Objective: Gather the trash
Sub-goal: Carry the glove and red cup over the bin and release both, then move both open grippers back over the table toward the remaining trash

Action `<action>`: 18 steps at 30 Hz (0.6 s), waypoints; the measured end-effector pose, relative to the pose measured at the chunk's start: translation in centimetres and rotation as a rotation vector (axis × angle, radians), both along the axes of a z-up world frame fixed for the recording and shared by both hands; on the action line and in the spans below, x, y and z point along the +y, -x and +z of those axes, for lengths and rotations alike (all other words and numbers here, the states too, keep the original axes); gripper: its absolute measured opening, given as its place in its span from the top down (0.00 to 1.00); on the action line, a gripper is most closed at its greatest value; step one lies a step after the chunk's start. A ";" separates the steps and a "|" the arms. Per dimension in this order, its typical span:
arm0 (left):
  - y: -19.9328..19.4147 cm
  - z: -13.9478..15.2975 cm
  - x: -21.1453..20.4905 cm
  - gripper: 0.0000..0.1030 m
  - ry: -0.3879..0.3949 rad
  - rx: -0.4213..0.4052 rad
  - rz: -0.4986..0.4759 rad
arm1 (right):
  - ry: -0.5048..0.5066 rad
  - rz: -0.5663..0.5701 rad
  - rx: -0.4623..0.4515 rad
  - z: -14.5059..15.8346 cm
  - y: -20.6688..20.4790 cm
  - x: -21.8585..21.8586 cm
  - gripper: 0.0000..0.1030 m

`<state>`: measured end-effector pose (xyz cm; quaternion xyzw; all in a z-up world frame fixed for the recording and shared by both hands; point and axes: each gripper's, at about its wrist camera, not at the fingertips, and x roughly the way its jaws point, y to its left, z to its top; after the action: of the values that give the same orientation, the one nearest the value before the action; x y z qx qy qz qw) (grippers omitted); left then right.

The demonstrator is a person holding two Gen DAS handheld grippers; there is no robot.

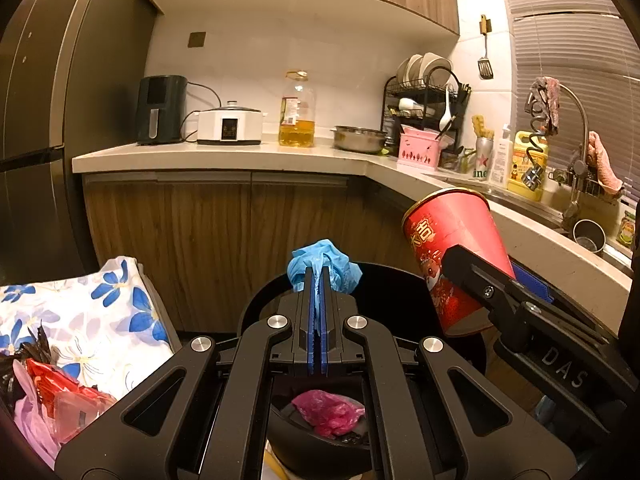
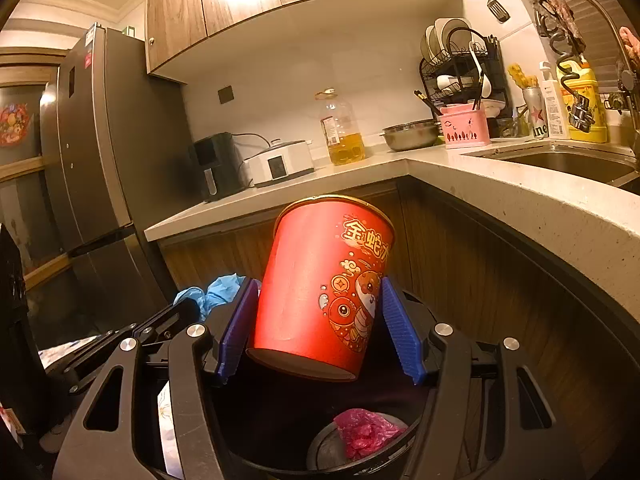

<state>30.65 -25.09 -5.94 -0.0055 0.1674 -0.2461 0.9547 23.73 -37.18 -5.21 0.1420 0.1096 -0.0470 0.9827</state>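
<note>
1. Far left, left wrist view: a flowered cloth (image 1: 100,312) with crumpled red and pink wrappers (image 1: 52,400) lying on it, near the bin. Thin film by the look of it; I judge it light and limp, best pinched at a bunched fold.
2. Centre: left gripper (image 1: 319,280), jaws together, clamped on a blue glove (image 1: 320,260). The glove bunches above the fingertips and hangs over the black bin (image 1: 384,280). Soft, floppy, probably clingy; a pinch anywhere holds it, though it may stick to the pads on release.
3. Below the gripper, inside the bin: a pink plastic bag (image 1: 330,412) already lying at the bottom.
4. Right: right gripper (image 2: 320,312), jaws wide apart but pressed on either side of a red paper cup (image 2: 324,288), taken at the lower half of the wall. The cup sits tilted, mouth up and away, over the bin (base not resting on anything visible).
5. Handling guess for the cup: light, thin-walled, easily crushed. The taper could let it slip downward; a grip across the middle with modest squeeze suits it.
6. Behind: the counter (image 2: 480,184) and sink.
</note>
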 end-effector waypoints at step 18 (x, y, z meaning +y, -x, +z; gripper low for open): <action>-0.1 -0.5 0.1 0.41 0.013 0.012 0.022 | -0.071 -0.034 0.015 -0.5 0.7 -1.7 0.30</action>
<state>30.71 -24.99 -6.40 -0.0148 0.1716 -0.2368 0.9562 23.02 -38.92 -5.67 0.1781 0.1160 -0.0607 0.9753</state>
